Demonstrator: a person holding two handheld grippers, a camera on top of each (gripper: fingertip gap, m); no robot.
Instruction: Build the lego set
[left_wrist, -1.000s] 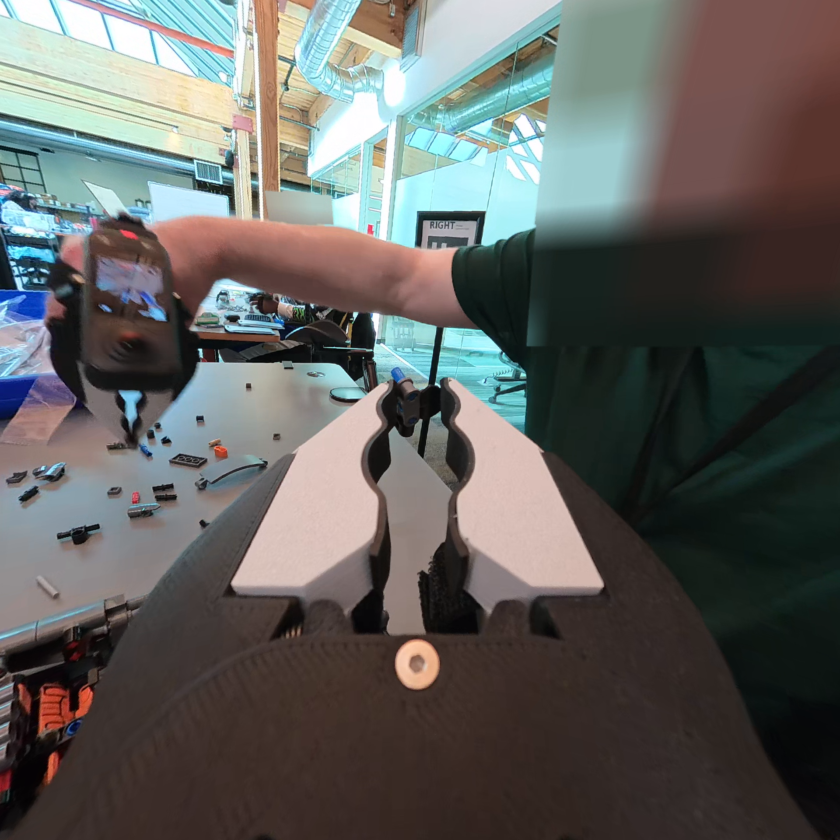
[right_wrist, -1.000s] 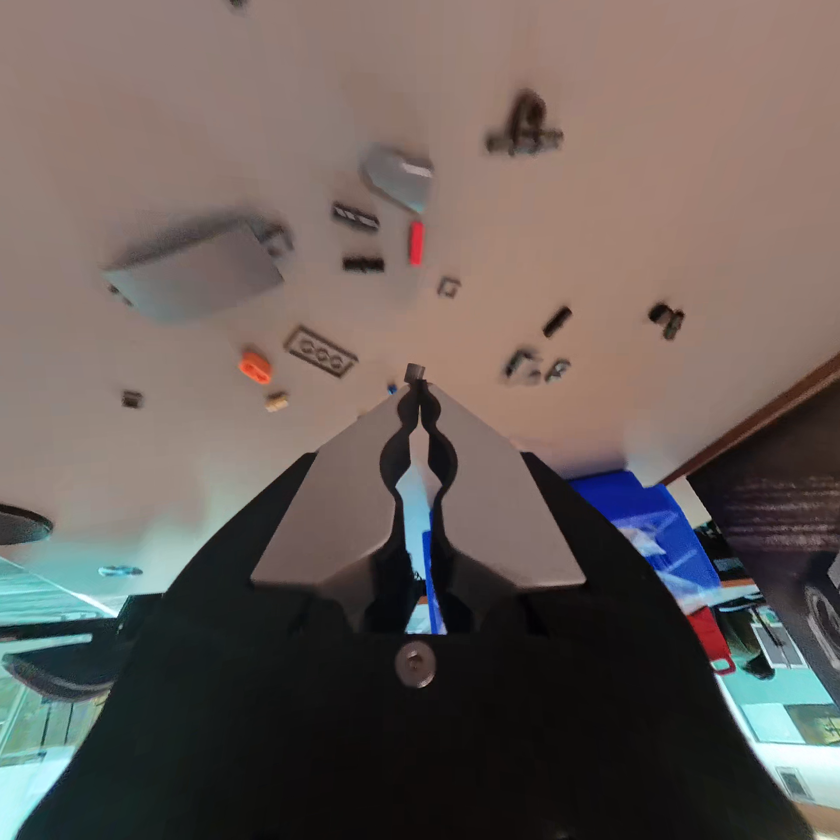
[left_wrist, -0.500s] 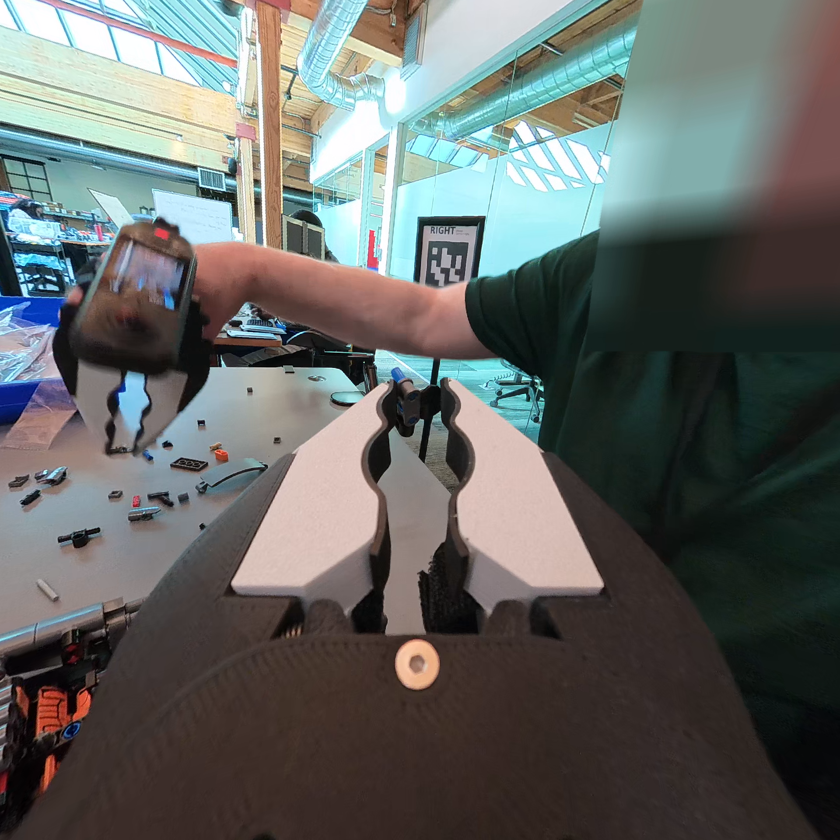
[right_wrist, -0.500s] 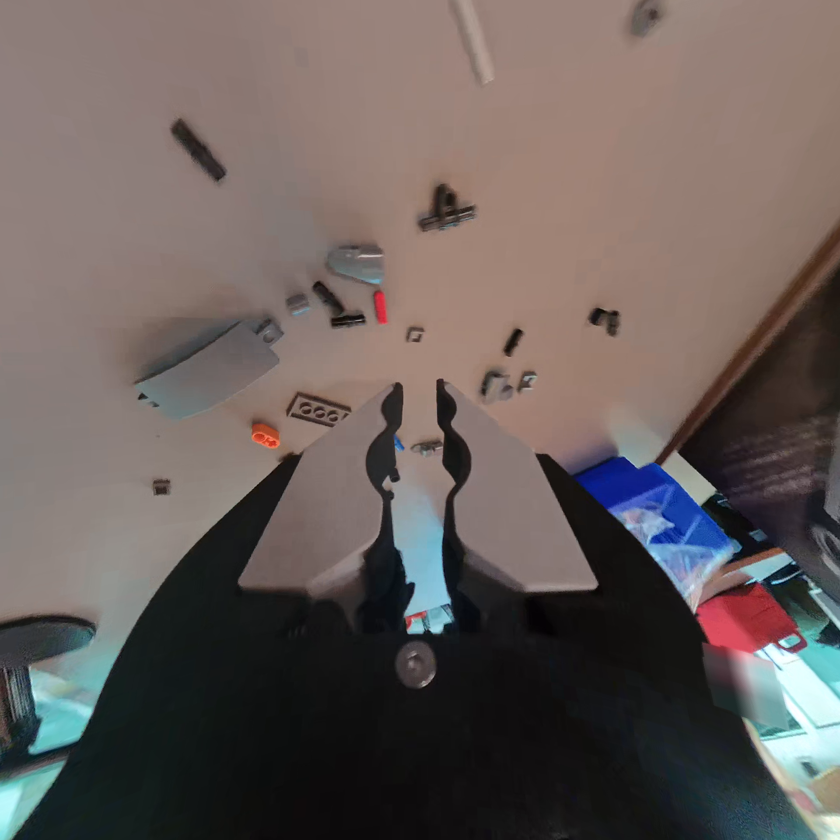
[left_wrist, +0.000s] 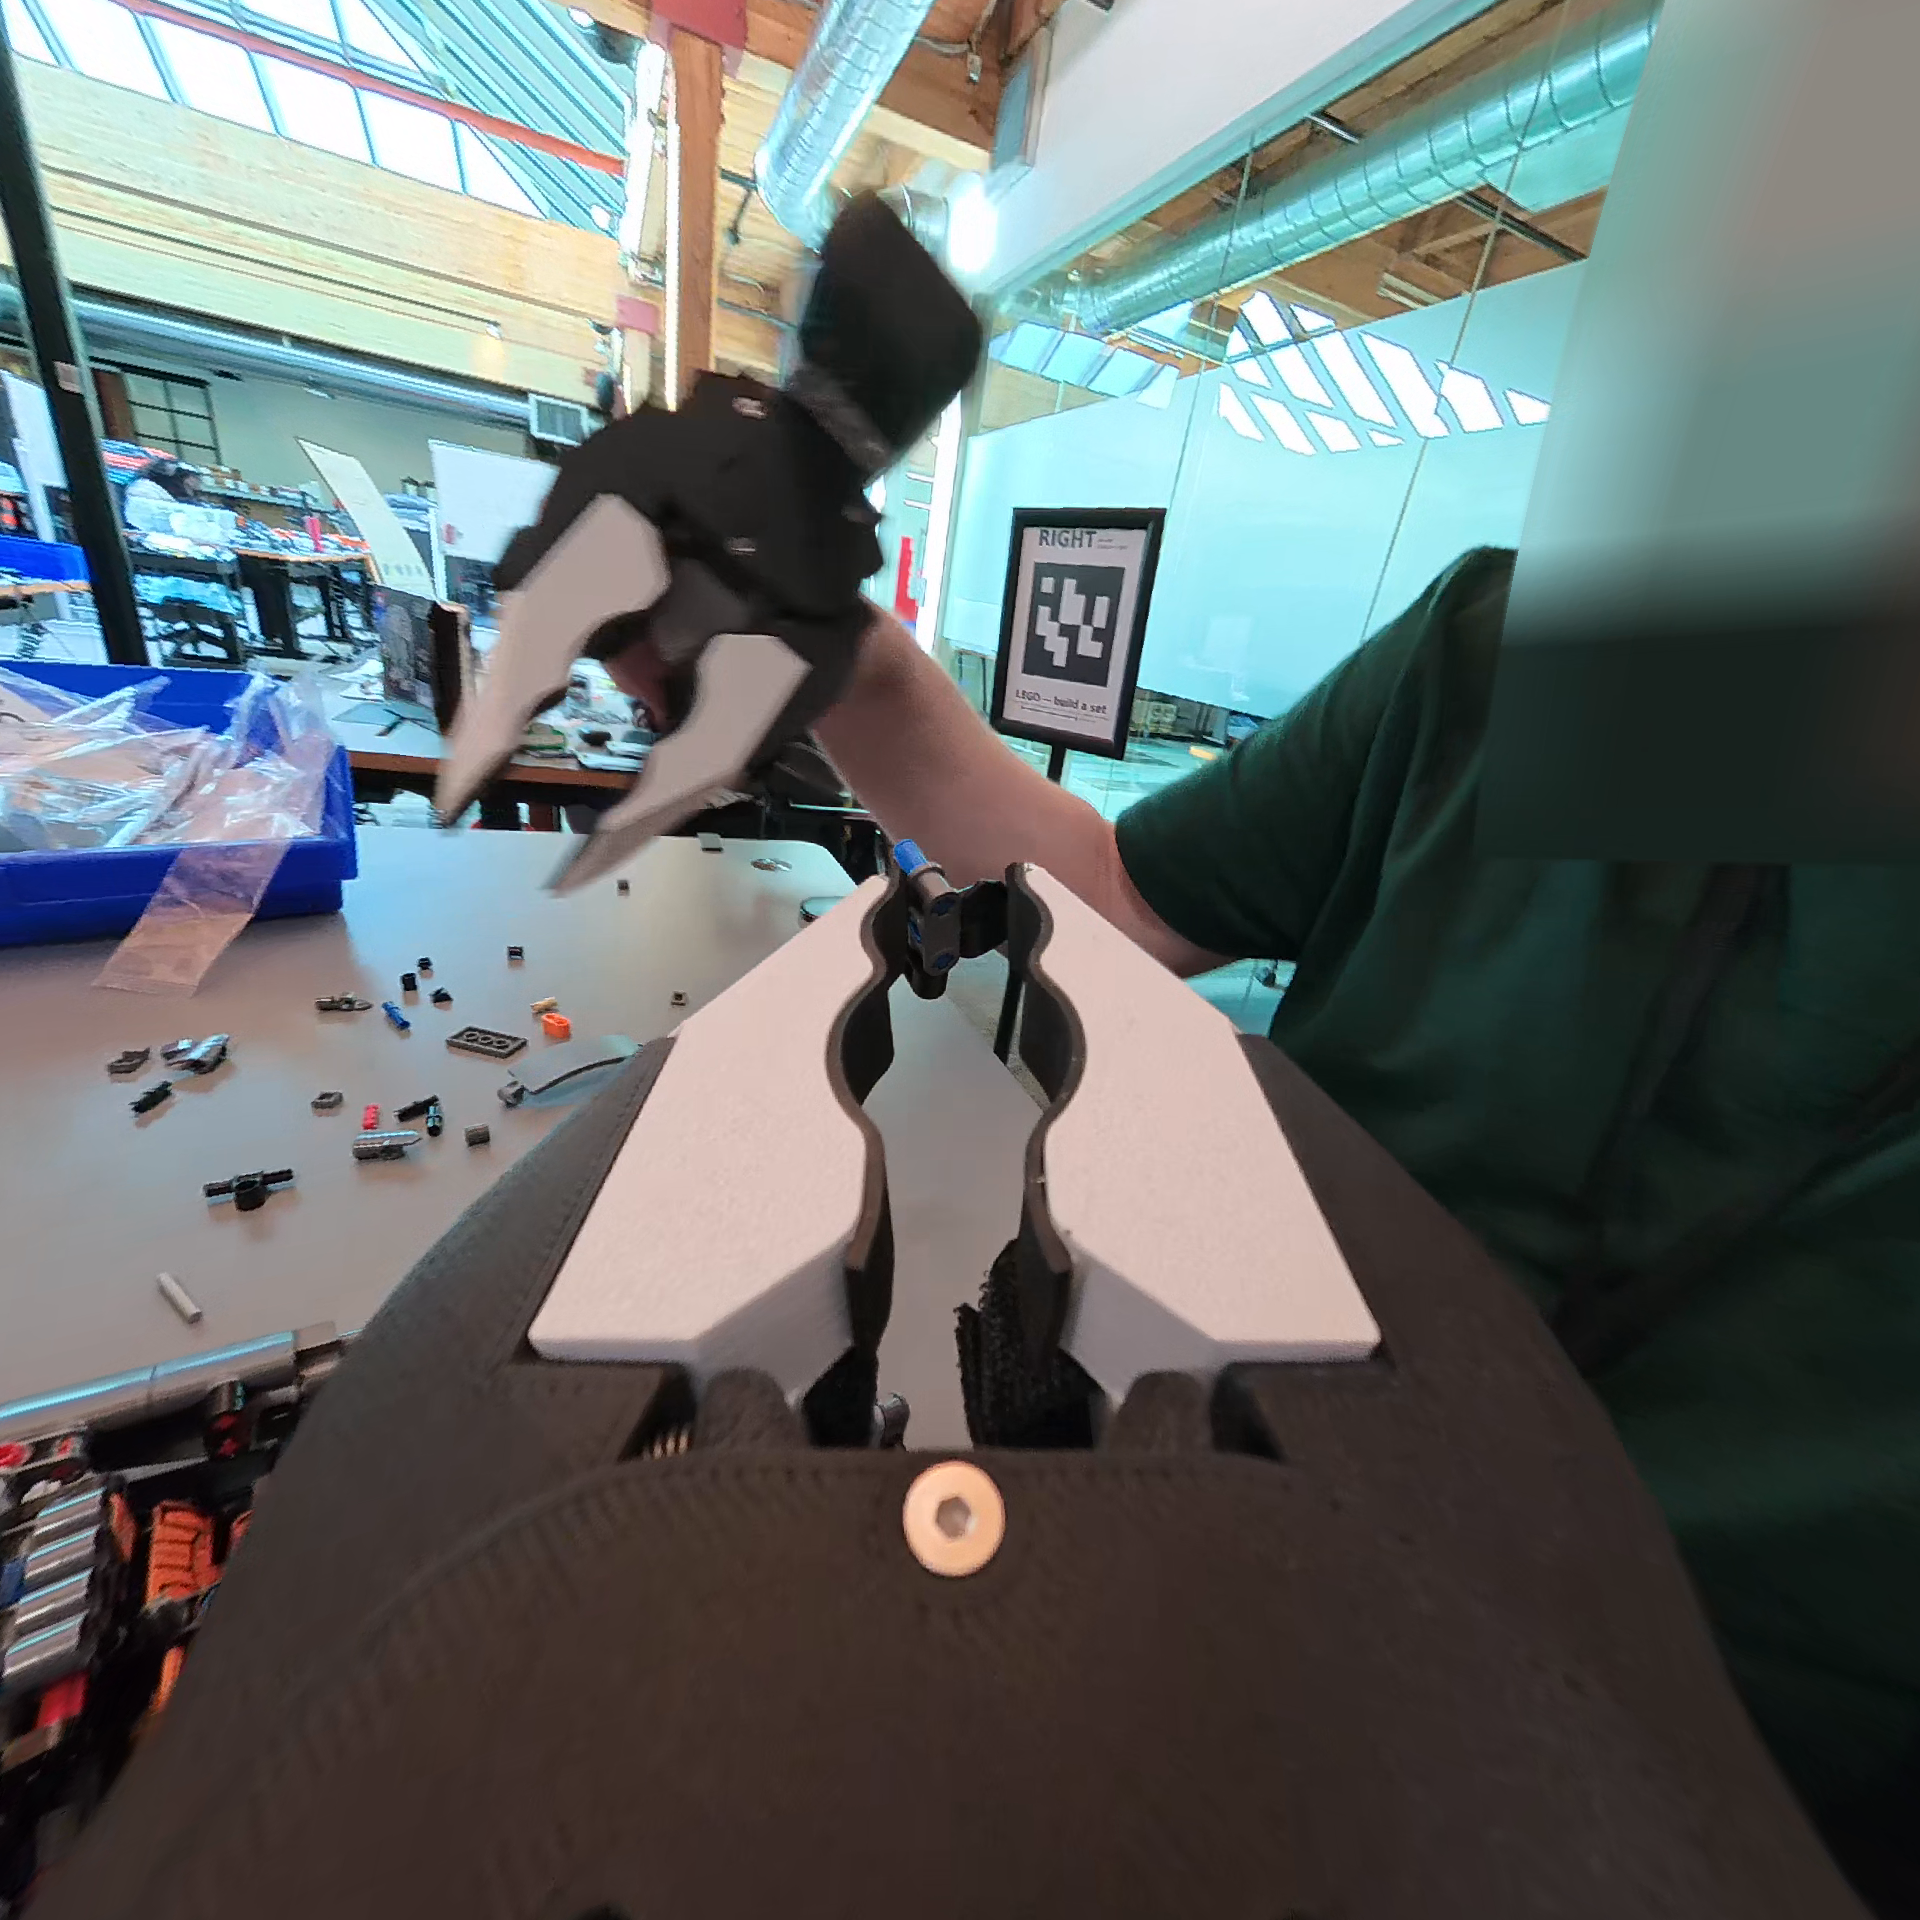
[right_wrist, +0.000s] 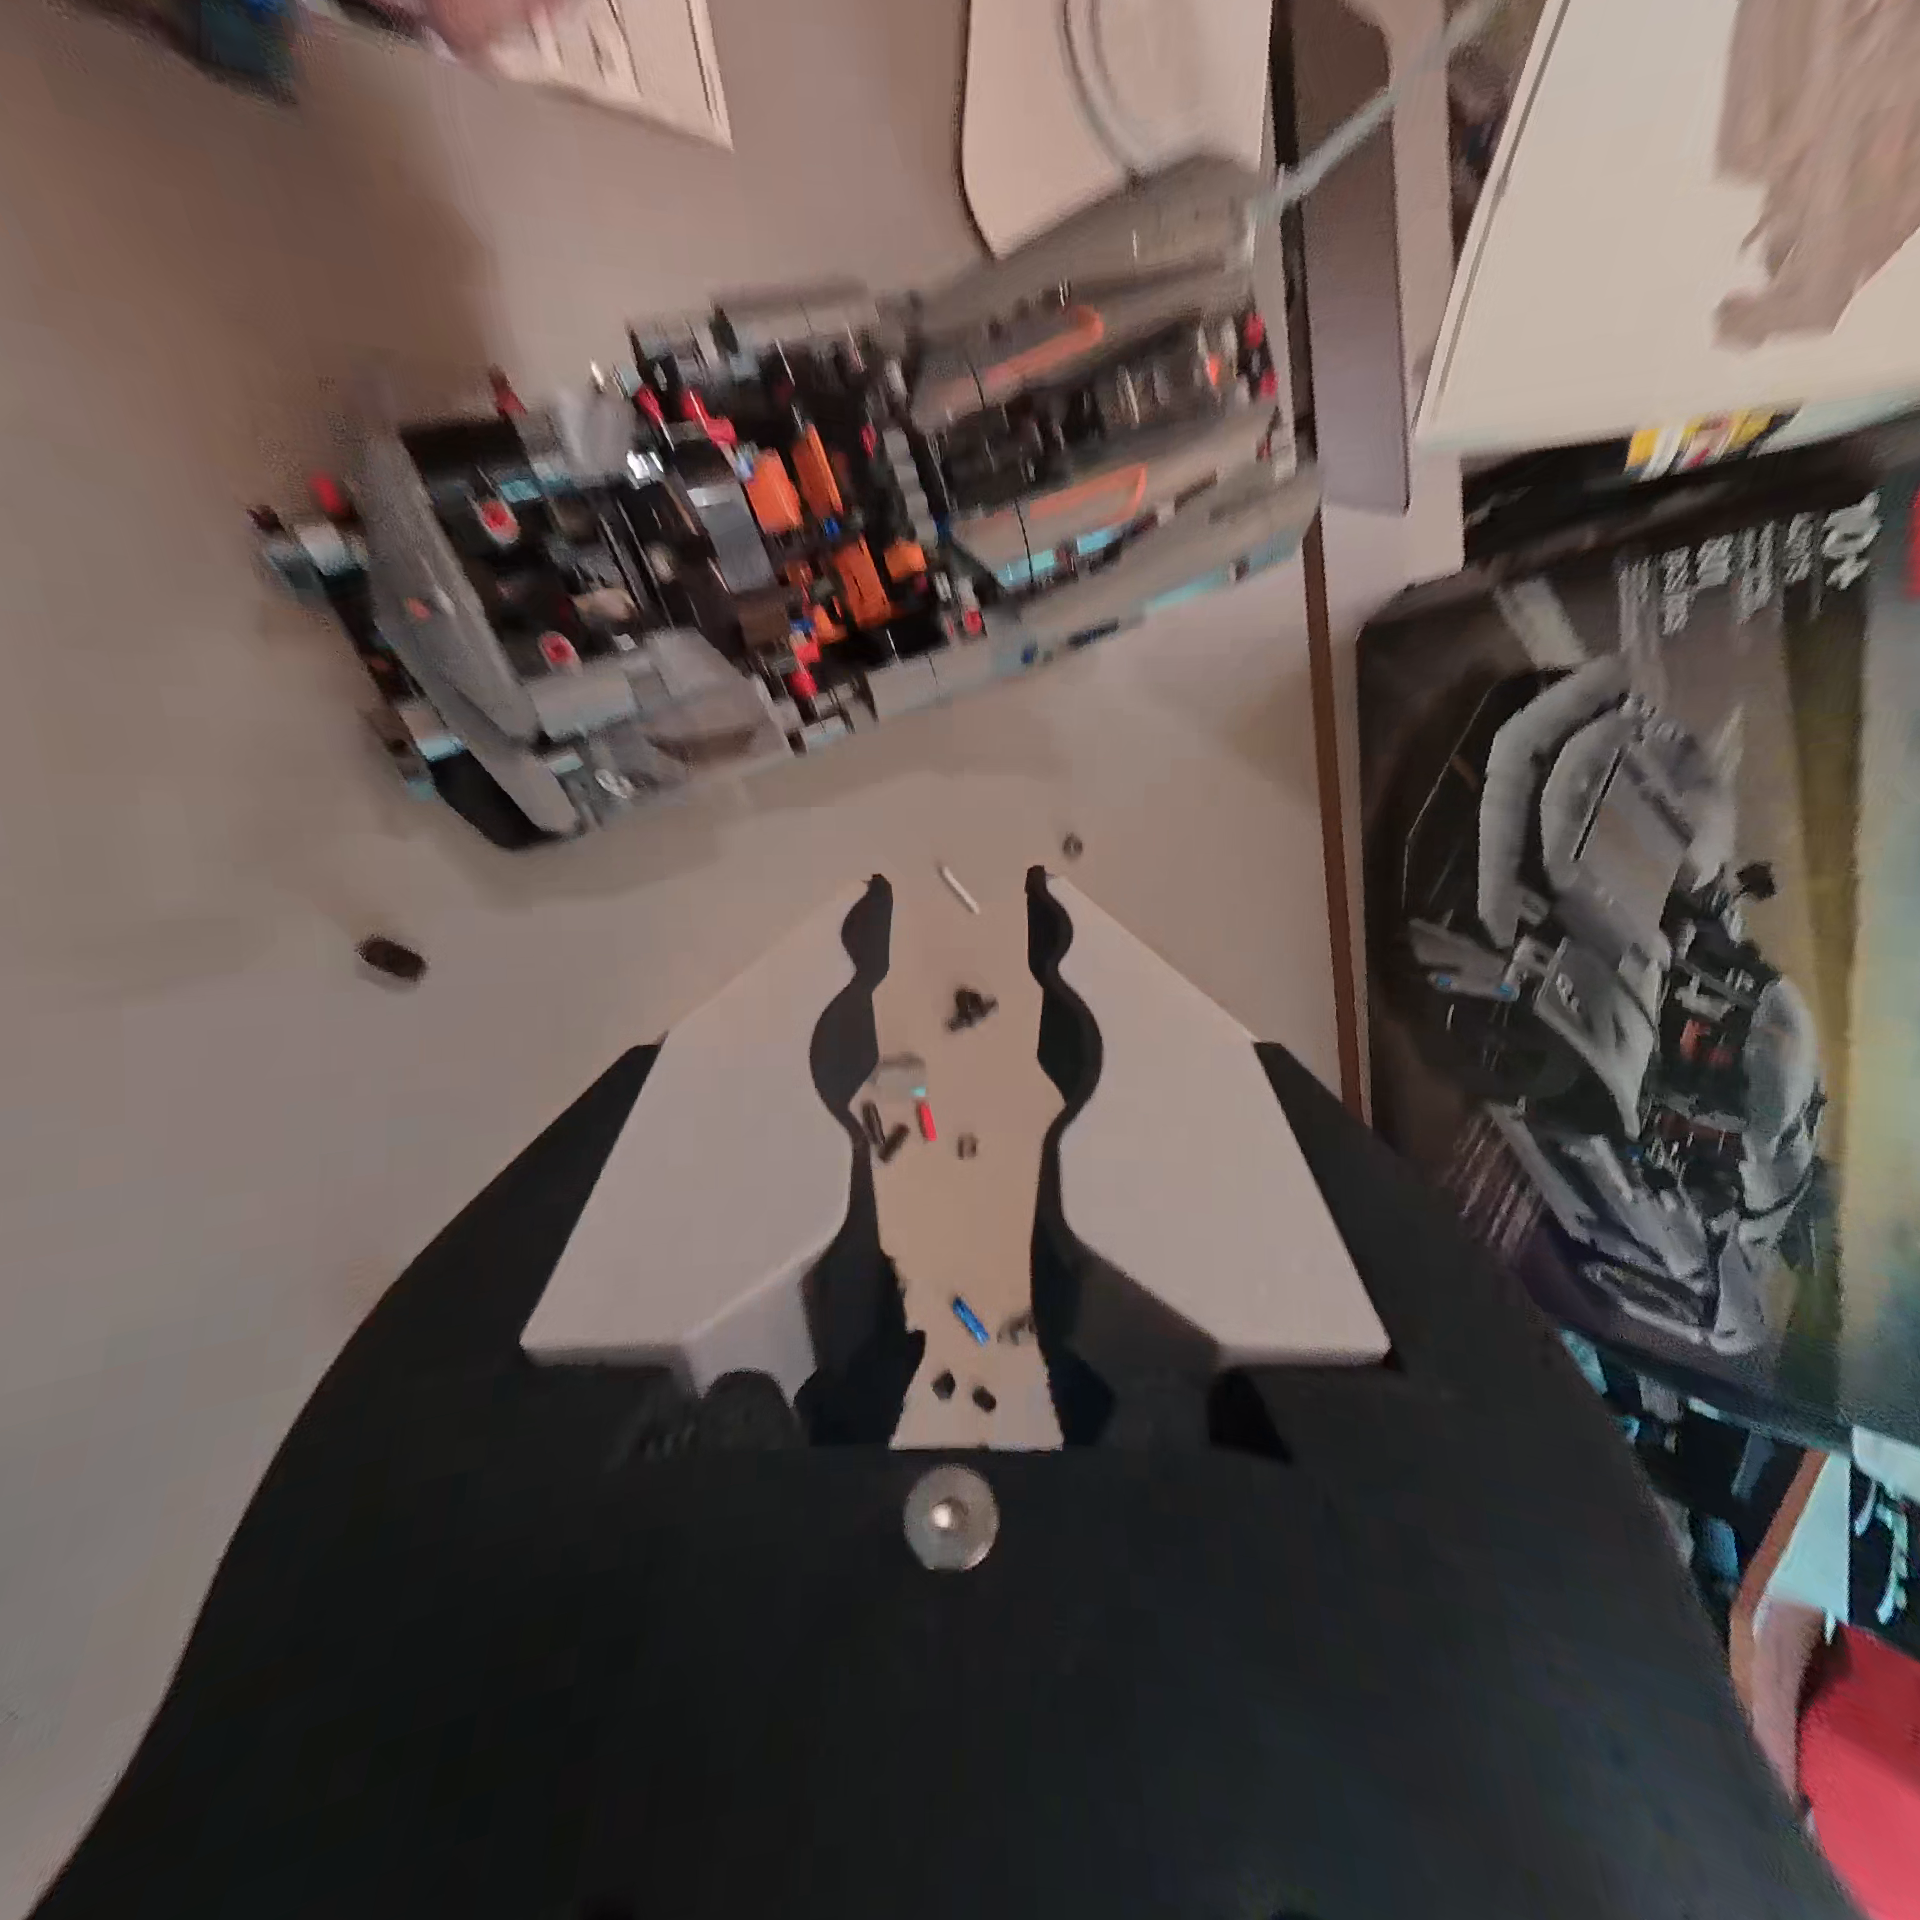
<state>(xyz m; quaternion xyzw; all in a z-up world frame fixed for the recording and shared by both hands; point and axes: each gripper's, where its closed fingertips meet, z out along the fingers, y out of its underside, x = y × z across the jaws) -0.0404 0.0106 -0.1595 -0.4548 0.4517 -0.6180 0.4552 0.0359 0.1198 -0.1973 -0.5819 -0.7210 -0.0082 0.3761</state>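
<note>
My left gripper is shut on a small black connector with blue pins, held in the air over the table's near edge. My right gripper hangs open and empty above the grey table; in its own view the jaws stand wide apart. Loose pieces lie below it: a grey curved panel, a dark plate, an orange piece, a black cross connector and a white pin. The part-built grey, black and orange model lies ahead of the right gripper and shows at lower left.
A blue bin with clear plastic bags stands at the back left. The set's box lies to the right of the model, with paper sheets beyond. A person's arm and green shirt fill the right side. Across from one pair of fingers to the other is roughly 15 cm.
My right gripper opened, rose off the table and swung from the loose pieces toward the model. My left gripper kept still with its connector.
</note>
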